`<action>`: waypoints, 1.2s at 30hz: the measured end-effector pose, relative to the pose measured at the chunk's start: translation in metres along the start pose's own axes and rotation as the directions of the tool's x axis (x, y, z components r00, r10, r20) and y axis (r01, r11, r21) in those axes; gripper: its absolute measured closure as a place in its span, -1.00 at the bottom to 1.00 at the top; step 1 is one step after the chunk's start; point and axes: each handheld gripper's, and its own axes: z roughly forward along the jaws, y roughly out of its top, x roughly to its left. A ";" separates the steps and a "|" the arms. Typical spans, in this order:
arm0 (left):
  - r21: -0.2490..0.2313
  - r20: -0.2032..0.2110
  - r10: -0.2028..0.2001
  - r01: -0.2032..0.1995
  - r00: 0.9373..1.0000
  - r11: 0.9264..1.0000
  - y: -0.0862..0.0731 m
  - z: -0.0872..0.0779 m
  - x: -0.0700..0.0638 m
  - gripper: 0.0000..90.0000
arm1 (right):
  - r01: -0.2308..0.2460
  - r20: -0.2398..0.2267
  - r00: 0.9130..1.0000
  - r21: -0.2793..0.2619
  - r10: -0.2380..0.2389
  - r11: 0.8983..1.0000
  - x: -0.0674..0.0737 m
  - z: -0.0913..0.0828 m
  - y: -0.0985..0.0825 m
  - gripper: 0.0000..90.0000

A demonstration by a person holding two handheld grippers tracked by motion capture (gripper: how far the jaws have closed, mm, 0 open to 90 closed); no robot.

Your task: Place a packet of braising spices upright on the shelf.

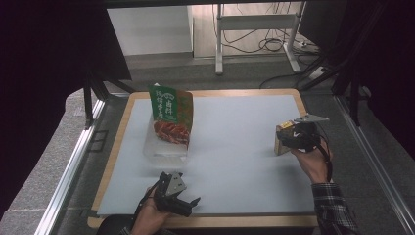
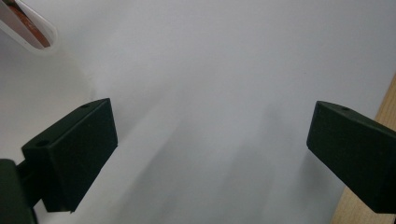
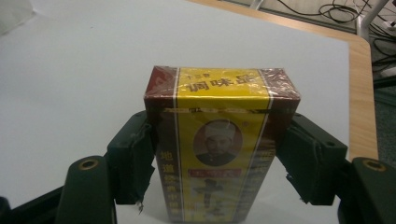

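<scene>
A yellow and dark-red box (image 3: 219,140) with a printed portrait stands between the pads of my right gripper (image 3: 219,168), which is shut on its two sides. In the high view this box (image 1: 281,133) and the right gripper (image 1: 288,139) are at the right of the white mat. A green and orange snack bag (image 1: 171,115) stands upright in a clear container (image 1: 164,151) at the mat's left. Near the front edge my left gripper (image 1: 194,205) is open, with only bare mat between its jaws (image 2: 210,149). A corner of the clear container (image 2: 28,28) shows at the top left of the left gripper view.
The white mat (image 1: 235,147) lies on a wooden table (image 1: 210,92) with a light rim. Metal rails (image 1: 73,161) run along both sides of the table. Beyond the far edge stand desk legs (image 1: 219,44) with cables on the floor.
</scene>
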 end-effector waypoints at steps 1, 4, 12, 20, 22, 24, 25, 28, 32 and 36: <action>0.000 0.000 0.000 0.000 1.000 1.000 0.000 0.000 0.000 -0.97 | -0.001 0.002 1.000 0.000 0.001 1.000 0.000 -0.002 -0.002 -0.31; 0.001 0.000 0.002 -0.002 1.000 1.000 0.000 0.000 0.000 -0.97 | -0.005 0.005 1.000 -0.001 0.005 1.000 0.000 -0.007 -0.006 -0.31; 0.001 -0.003 0.000 0.000 1.000 1.000 0.000 0.000 0.000 -0.97 | -0.017 0.010 1.000 -0.007 0.017 1.000 0.002 -0.012 -0.009 -0.29; -0.003 -0.004 0.001 -0.001 1.000 1.000 0.000 0.000 0.000 -0.97 | 0.002 -0.018 1.000 -0.037 -0.003 0.999 0.014 -0.019 -0.002 -0.29; -0.004 -0.005 0.000 0.000 1.000 1.000 0.000 -0.001 0.000 -0.97 | 0.003 -0.036 0.999 -0.051 -0.005 0.999 0.018 -0.021 0.002 -0.29; -0.005 -0.002 -0.002 0.002 1.000 1.000 0.000 -0.001 0.000 -0.97 | 0.004 -0.057 0.998 -0.062 -0.007 0.998 0.023 -0.023 0.006 -0.29; -0.006 -0.003 -0.003 0.003 1.000 1.000 0.000 -0.001 0.000 -0.97 | 0.004 -0.067 0.998 -0.069 -0.009 0.998 0.026 -0.023 0.008 -0.29; -0.008 0.002 -0.007 0.007 1.000 1.000 0.001 -0.001 0.001 -0.97 | 0.010 -0.099 0.995 -0.087 -0.019 0.996 0.034 -0.024 0.013 -0.29; -0.010 0.009 -0.012 0.012 1.000 1.000 0.000 -0.002 0.001 -0.97 | 0.015 -0.149 0.988 -0.106 -0.031 0.994 0.047 -0.022 0.021 -0.29; -0.012 0.013 -0.015 0.015 1.000 1.000 0.000 -0.004 0.001 -0.97 | 0.033 -0.186 0.981 -0.118 -0.054 0.992 0.061 -0.019 0.027 -0.29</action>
